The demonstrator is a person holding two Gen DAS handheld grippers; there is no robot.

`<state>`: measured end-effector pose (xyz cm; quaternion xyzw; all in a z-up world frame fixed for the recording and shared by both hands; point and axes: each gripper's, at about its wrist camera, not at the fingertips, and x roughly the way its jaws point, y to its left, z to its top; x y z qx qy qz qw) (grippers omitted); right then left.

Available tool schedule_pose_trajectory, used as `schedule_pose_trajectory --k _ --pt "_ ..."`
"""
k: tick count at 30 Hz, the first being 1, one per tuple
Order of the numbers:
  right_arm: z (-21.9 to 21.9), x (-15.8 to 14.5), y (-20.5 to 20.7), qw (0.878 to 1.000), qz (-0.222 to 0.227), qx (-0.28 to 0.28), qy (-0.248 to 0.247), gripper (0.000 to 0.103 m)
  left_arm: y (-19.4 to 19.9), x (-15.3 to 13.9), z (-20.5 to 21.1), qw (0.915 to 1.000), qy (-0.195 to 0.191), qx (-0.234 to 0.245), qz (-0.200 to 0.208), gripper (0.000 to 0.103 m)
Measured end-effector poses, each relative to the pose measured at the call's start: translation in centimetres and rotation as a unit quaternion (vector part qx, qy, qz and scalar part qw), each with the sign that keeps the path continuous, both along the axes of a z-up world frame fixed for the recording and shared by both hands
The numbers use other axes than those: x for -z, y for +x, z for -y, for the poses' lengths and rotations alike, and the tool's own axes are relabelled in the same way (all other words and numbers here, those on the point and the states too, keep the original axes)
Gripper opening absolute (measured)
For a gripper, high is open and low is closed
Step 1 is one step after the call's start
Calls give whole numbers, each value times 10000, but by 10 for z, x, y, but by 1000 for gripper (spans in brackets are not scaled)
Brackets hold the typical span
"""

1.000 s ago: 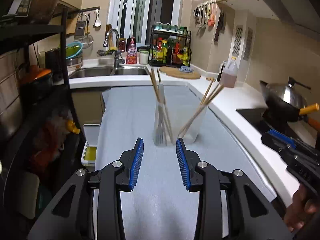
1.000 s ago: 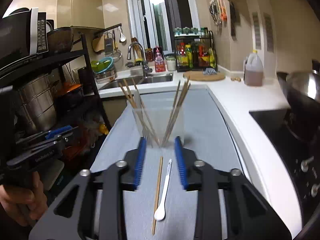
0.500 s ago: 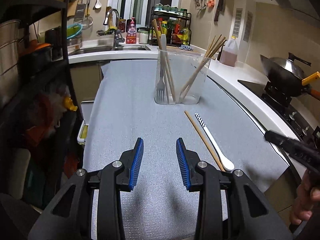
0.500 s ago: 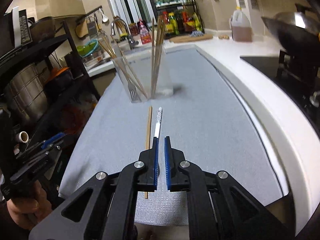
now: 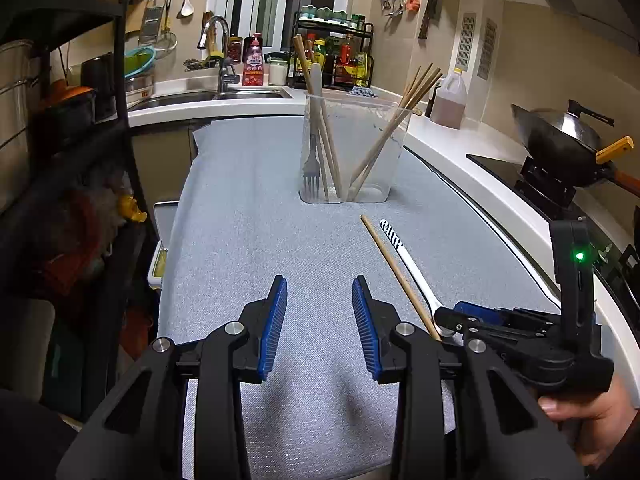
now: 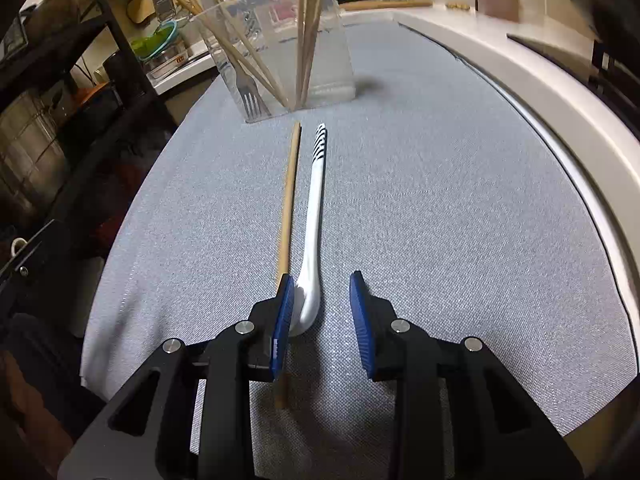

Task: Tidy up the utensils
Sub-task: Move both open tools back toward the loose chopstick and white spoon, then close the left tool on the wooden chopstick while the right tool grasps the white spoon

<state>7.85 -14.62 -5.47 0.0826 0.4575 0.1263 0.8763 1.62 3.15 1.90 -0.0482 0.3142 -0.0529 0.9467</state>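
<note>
Right gripper [image 6: 320, 312] has dropped low, jaws just reopening around the white spoon [image 6: 314, 216] bowl, nothing clamped | spoon lies beside chopstick [image 6: 289, 200] on mat [image 6: 440, 200] | light, stiff, slick (grab the neck).

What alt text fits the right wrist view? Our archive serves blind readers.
The open right gripper hangs over a white spoon's bowl, a loose chopstick beside it on the grey mat. Beyond stands a clear holder with chopsticks and a fork.

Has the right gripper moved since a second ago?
Yes. The right gripper has come down toward the grey mat, farther from the clear plastic holder, jaws opening around the white spoon.
</note>
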Motion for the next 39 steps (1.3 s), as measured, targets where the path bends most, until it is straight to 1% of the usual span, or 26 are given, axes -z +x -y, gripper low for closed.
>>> schedule_pose_trajectory --k 1,2,4,6,10,18,22,25,29,30,31,33,34,35,37,38,39 --pt "-2 0 -1 10000 21 -30 -31 27 0 1 -1 10000 3 1 -10 34" --pt "-4 0 -3 10000 39 -45 -27 23 0 2 0 10000 6 6 -29 34" --pt "-6 -1 -5 9999 77 -77 -31 13 2 4 0 10000 13 27 -63 34" --pt "-8 -2 -7 9998 122 -86 -108 12 3 6 3 9999 12 62 -110 34" --pt "-2 -2 -8 9999 106 12 -37 8 6 14 9 9996 2 140 -235 34" --pt "25 -5 -15 9994 225 272 13 8 14 29 29 9982 -101 264 -521 34" --pt "44 -5 -19 9985 301 451 -75 8 28 38 52 9960 -187 396 -778 34" --pt "56 -4 -22 9977 351 546 -181 8 38 43 73 9941 -152 452 -975 34" --pt "68 1 -22 9982 251 540 -94 8 53 53 95 9913 1 377 -1258 34" --pt "69 2 -23 9984 227 517 -82 10 56 54 99 9909 25 369 -1295 34" --pt "68 2 -23 9985 222 494 -83 11 57 54 102 9910 96 361 -1289 34" --pt "67 3 -24 9987 248 442 -85 12 60 56 112 9895 457 335 -1332 38" --pt "66 3 -24 9988 253 423 -80 12 61 59 113 9881 539 350 -1398 38" --pt "65 3 -25 9988 261 413 -75 12 61 62 112 9872 527 346 -1468 38" --pt "62 3 -24 9988 275 392 -109 12 59 62 109 9872 614 305 -1438 38" --pt "61 3 -24 9988 277 384 -116 12 58 61 107 9873 632 299 -1430 37" --pt "60 3 -25 9988 276 386 -119 12 56 61 102 9875 633 266 -1420 31"
